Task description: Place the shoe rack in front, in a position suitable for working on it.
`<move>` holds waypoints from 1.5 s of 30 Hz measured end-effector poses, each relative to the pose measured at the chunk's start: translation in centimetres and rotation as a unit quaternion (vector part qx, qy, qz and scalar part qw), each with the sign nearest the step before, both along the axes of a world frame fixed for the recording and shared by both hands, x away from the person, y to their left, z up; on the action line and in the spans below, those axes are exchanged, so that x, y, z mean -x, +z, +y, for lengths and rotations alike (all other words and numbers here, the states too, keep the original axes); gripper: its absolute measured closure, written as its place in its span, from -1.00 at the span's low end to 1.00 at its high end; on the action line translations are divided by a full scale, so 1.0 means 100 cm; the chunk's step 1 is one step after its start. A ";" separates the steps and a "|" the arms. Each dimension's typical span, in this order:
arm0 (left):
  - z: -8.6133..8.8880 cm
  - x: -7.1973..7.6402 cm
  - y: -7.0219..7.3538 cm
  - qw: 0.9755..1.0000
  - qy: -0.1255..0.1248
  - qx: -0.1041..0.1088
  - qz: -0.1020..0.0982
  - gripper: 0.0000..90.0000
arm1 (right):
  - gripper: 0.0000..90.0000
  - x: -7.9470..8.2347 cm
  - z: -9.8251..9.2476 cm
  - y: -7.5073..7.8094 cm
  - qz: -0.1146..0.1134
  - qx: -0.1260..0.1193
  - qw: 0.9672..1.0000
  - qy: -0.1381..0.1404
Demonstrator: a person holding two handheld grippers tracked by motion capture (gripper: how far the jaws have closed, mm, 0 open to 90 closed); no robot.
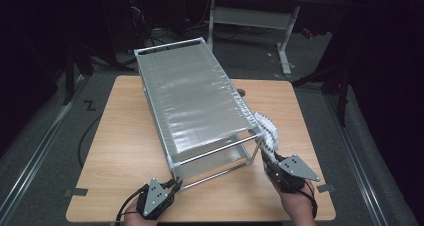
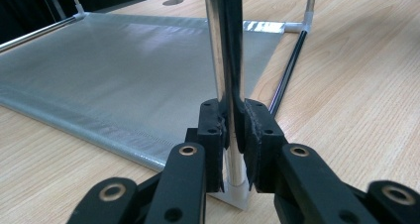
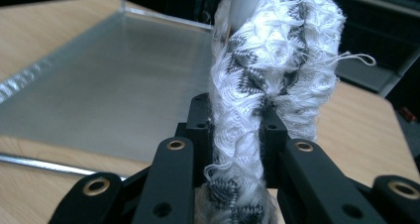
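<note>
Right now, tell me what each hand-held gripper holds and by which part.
The left hand-held gripper clamps the rack's upright chrome post just above its near corner foot. The right hand-held gripper pinches the white-and-grey knitted cloth near its lower end.

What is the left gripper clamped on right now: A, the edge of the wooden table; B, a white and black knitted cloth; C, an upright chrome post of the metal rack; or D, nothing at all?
C: in the left gripper view the left gripper has its jaws pressed on both sides of the upright chrome post at the rack's near corner, while the knitted cloth sits in the right gripper.
</note>
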State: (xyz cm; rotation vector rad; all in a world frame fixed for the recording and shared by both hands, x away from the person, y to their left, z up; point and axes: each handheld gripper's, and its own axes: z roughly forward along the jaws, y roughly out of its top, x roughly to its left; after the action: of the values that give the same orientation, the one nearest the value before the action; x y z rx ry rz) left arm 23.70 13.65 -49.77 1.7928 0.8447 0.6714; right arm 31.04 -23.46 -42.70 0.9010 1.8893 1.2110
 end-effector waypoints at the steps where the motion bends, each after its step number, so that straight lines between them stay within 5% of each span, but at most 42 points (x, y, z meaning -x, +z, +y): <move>1: 0.000 0.000 0.000 1.000 0.000 0.000 0.000 0.75 | 0.66 0.001 -0.001 0.002 -0.007 0.000 1.000 0.000; 2: 0.000 0.000 0.000 1.000 0.000 -0.001 -0.001 0.75 | 0.66 0.001 -0.001 0.003 -0.009 -0.002 1.000 0.001; 3: 0.005 -0.002 0.002 0.999 -0.005 -0.039 -0.010 0.75 | 0.66 0.001 -0.001 0.004 -0.008 -0.002 1.000 0.001; 17: 0.005 -0.002 0.002 0.999 -0.006 -0.041 -0.013 0.75 | 0.66 -0.014 0.005 -0.035 0.068 0.041 0.997 0.007; 29: 0.005 -0.001 0.002 0.999 -0.005 -0.041 -0.013 0.75 | 0.67 -0.028 0.004 -0.075 0.169 0.059 0.984 0.017; 36: 0.005 -0.001 0.002 0.999 -0.004 -0.039 -0.011 0.75 | 0.67 -0.027 -0.001 -0.070 0.156 0.043 0.987 -0.003; 42: 0.005 0.000 0.002 0.999 -0.002 -0.037 -0.009 0.75 | 0.68 -0.027 -0.011 -0.052 0.105 0.009 0.994 -0.032; 43: 0.001 0.003 0.000 1.000 0.002 -0.001 0.002 0.75 | 0.68 -0.029 -0.011 -0.049 0.099 0.006 0.994 -0.035; 44: 0.001 0.002 0.000 1.000 0.000 0.001 -0.001 0.75 | 0.68 -0.032 -0.011 -0.046 0.094 0.003 0.995 -0.035; 45: 0.006 0.001 0.003 0.999 -0.006 -0.035 -0.007 0.75 | 0.68 -0.035 -0.009 -0.043 0.090 0.003 0.995 -0.037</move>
State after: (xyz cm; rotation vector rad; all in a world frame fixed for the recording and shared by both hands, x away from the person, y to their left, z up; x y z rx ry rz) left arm 23.63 14.27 -49.52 1.8507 0.8097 0.7135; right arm 34.59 -24.40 -47.03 1.0986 1.9798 1.1115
